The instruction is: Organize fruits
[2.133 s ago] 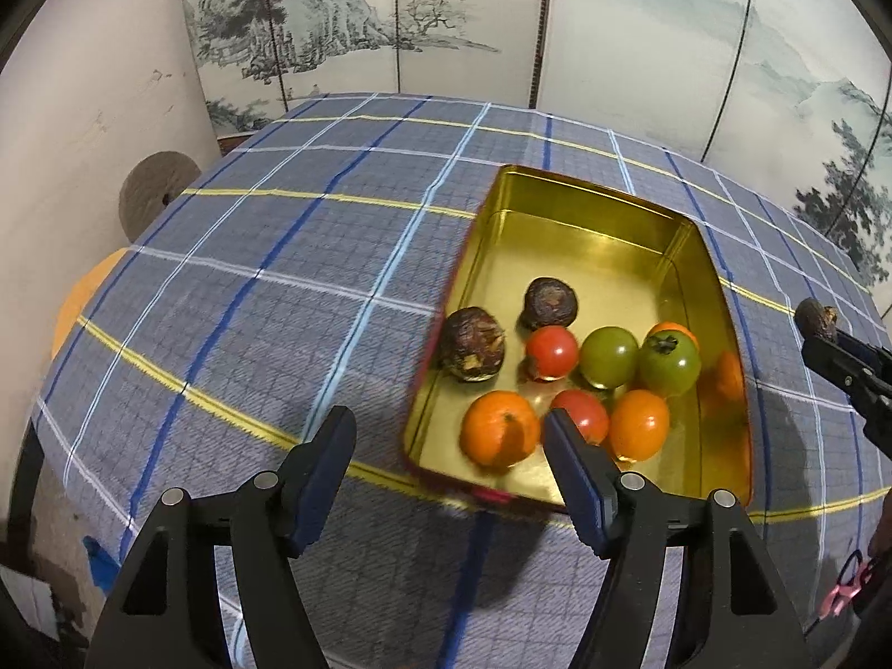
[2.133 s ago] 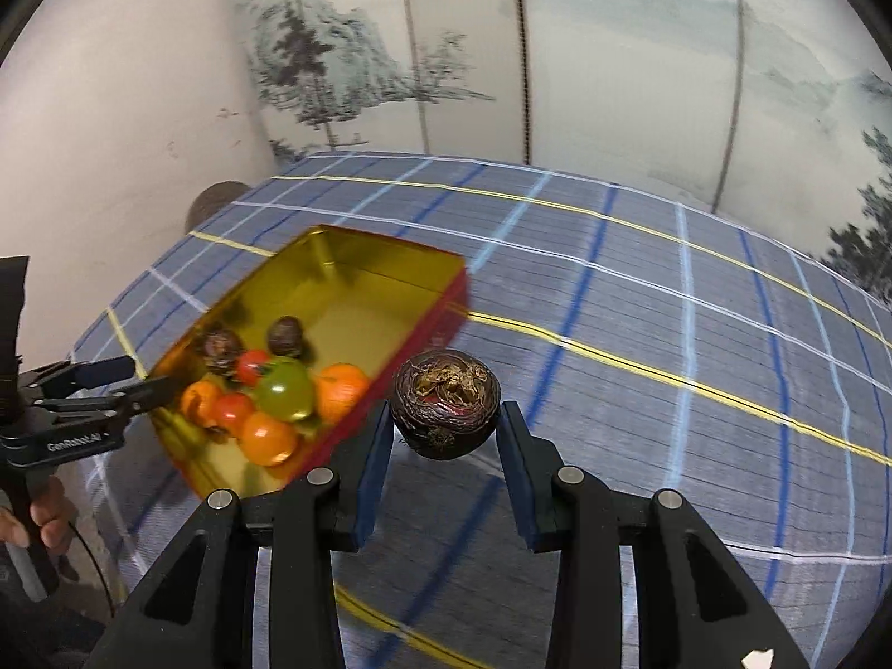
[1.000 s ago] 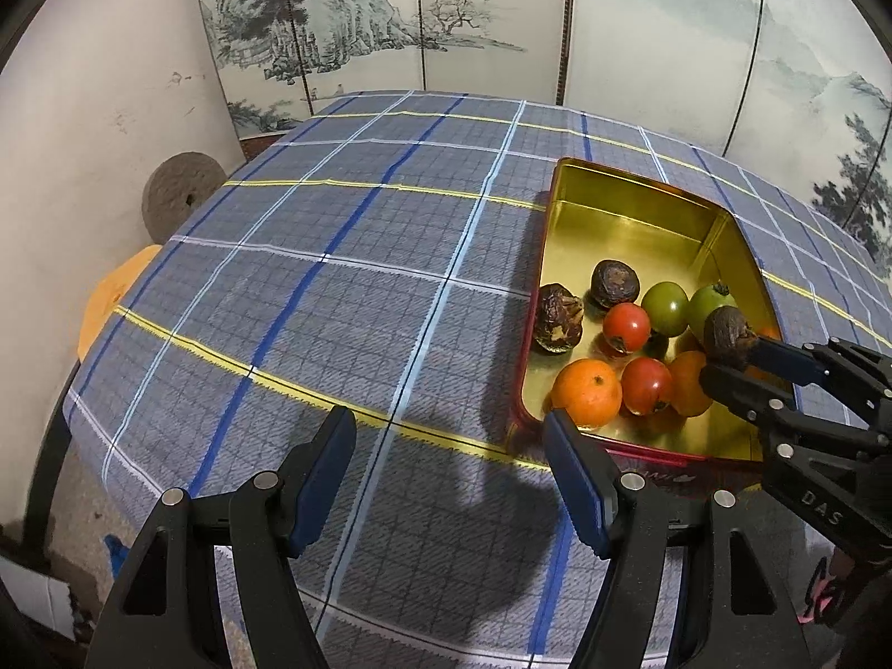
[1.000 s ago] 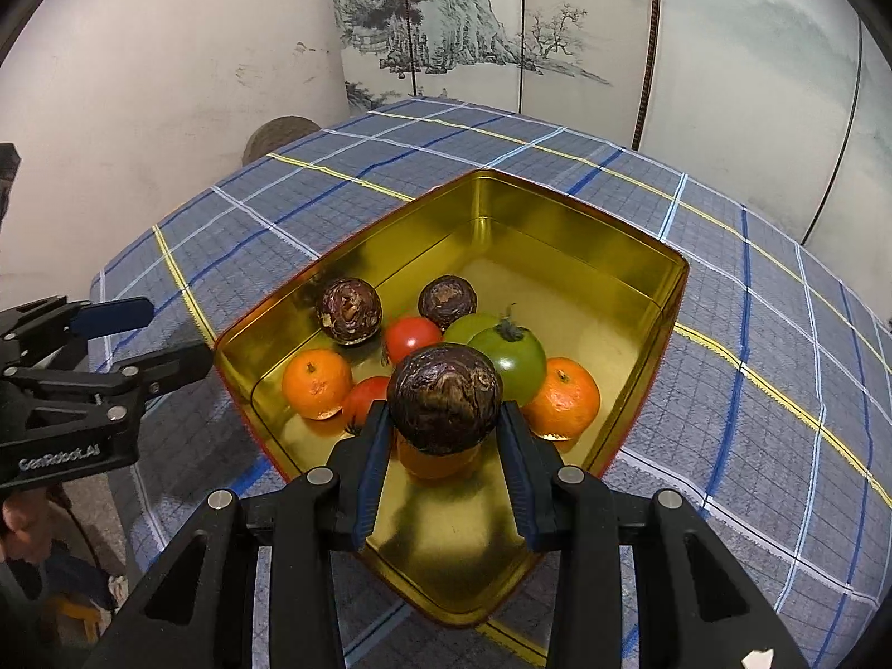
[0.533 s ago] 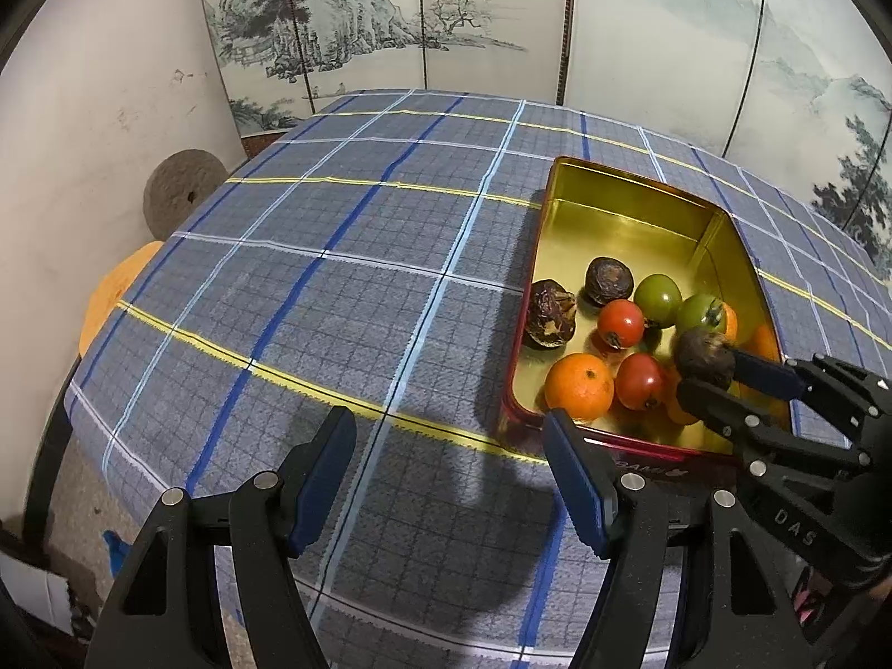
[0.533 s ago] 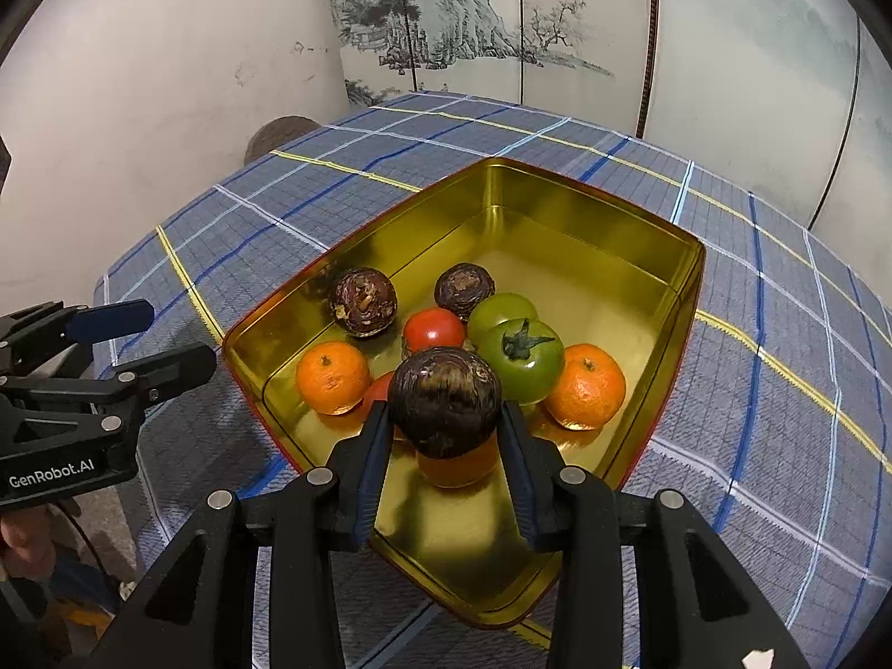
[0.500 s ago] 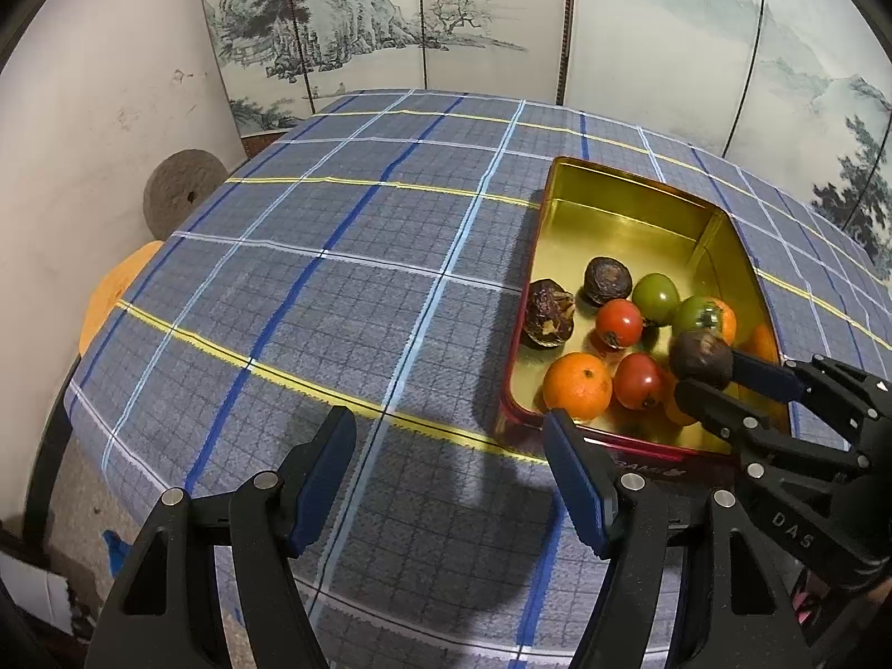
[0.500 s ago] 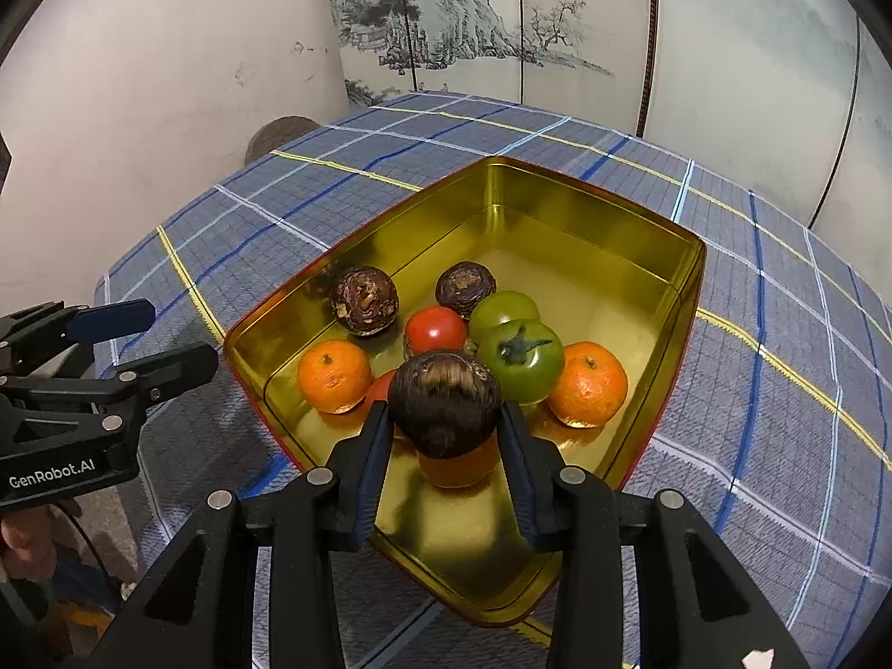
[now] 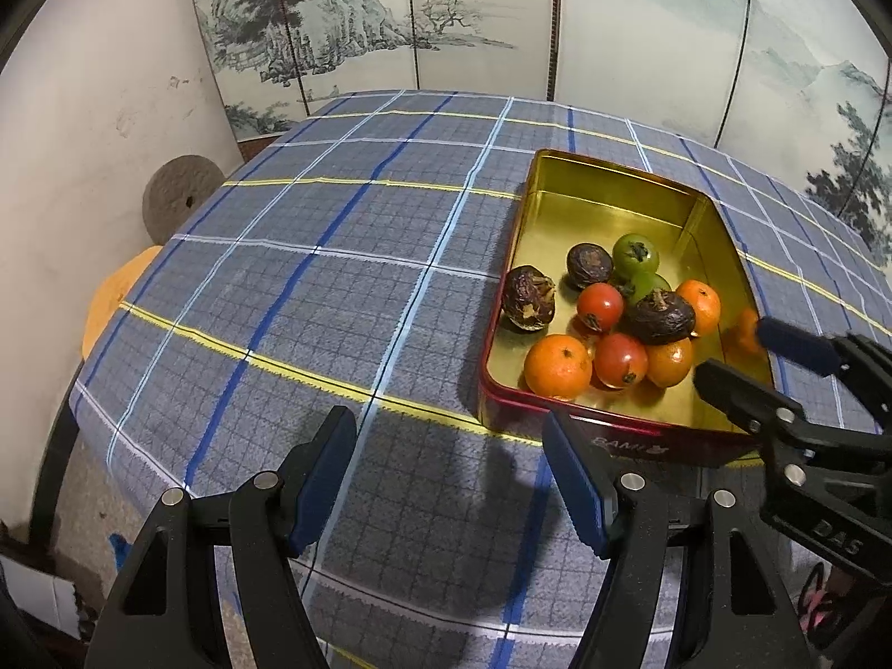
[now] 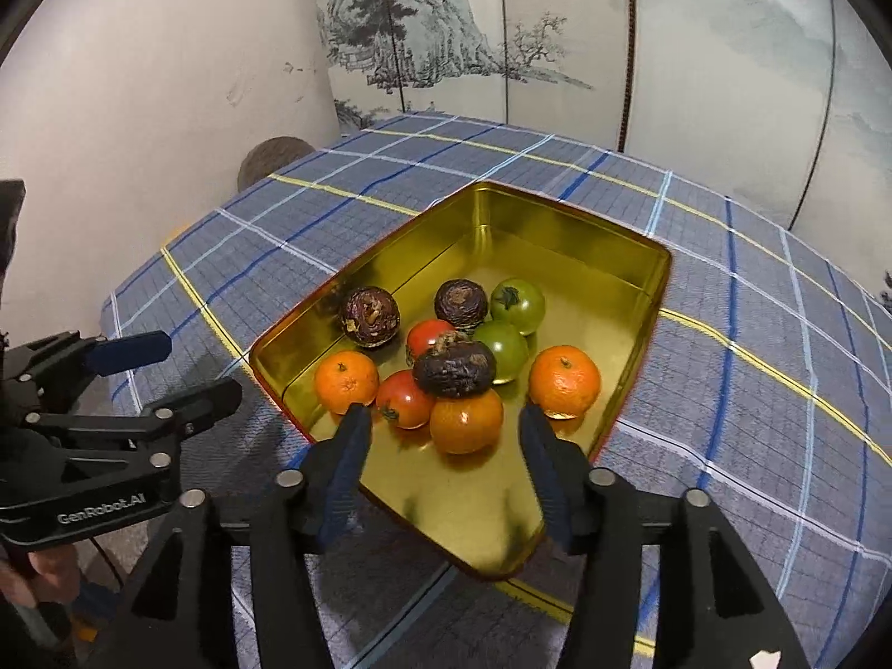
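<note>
A round table under a blue checked cloth fills both views, with a painted folding screen standing behind it. On the cloth sits the gold tin, red on the outside, holding all the fruit at its near end. The left gripper hangs low over the table edge, just beside the tin's near left corner, pointing forward across the cloth, fingers spread wide with nothing between them. The right gripper reaches in over the tin's near rim, angled down at the pile, its fingers parted wide and gripping nothing. Right ahead of it, a dark wrinkled fruit sits on top of the heap, resting on an orange and a red tomato. Around them lie more oranges, two green tomatoes, and two more dark fruits toward the left wall.
</note>
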Motion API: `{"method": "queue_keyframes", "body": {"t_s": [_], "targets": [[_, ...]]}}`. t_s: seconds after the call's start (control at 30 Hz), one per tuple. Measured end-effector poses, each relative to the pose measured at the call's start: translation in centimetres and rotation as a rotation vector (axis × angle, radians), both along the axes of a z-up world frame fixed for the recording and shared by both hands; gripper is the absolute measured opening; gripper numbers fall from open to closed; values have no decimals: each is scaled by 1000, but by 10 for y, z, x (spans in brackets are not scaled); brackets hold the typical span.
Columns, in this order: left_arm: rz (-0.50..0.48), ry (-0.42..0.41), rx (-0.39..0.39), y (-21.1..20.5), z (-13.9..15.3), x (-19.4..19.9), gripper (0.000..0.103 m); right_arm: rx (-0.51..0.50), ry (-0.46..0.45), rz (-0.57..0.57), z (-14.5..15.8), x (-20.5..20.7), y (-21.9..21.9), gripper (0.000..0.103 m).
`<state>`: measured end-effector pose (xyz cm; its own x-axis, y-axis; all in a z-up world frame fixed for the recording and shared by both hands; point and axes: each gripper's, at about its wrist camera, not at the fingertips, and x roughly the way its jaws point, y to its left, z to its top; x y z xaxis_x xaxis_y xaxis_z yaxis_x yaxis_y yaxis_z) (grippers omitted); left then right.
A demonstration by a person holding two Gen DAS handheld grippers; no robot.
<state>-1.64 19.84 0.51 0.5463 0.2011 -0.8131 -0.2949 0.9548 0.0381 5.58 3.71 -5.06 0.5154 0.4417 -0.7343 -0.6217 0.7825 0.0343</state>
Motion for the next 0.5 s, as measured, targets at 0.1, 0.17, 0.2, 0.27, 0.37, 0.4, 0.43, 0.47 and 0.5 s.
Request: {"method": "queue_keyframes", "body": {"t_s": [0.1,0.17,0.2,0.27,0.37,0.4,0.43,0.47,0.5], "targets": [[-1,-1,-1,-1,0,-1,70,7,-28,-38,6,-5,-9,83],[-2,0,0,-2,1,-1,70,7,-30,-54,8,-5,-14,88],[-4,0,0,-3,1,-1,70,2,-25,-69,9,-6,-16,92],[-8,-3,2,-6,3,-1,70,-7,-12,-88,8,-6,-19,95],[-16,-4,2,-11,5,-1,70,-21,-2,-104,4,-8,-23,95],[-19,-5,2,-12,5,-1,70,-32,2,-108,3,-8,-23,95],[-22,-4,2,-13,6,-1,70,-35,6,-108,2,-8,-23,95],[-25,-6,0,-15,6,-1,70,-35,10,-106,1,-9,-24,95],[-29,-8,-1,-16,7,-1,70,-39,13,-106,0,-10,-24,95]]}}
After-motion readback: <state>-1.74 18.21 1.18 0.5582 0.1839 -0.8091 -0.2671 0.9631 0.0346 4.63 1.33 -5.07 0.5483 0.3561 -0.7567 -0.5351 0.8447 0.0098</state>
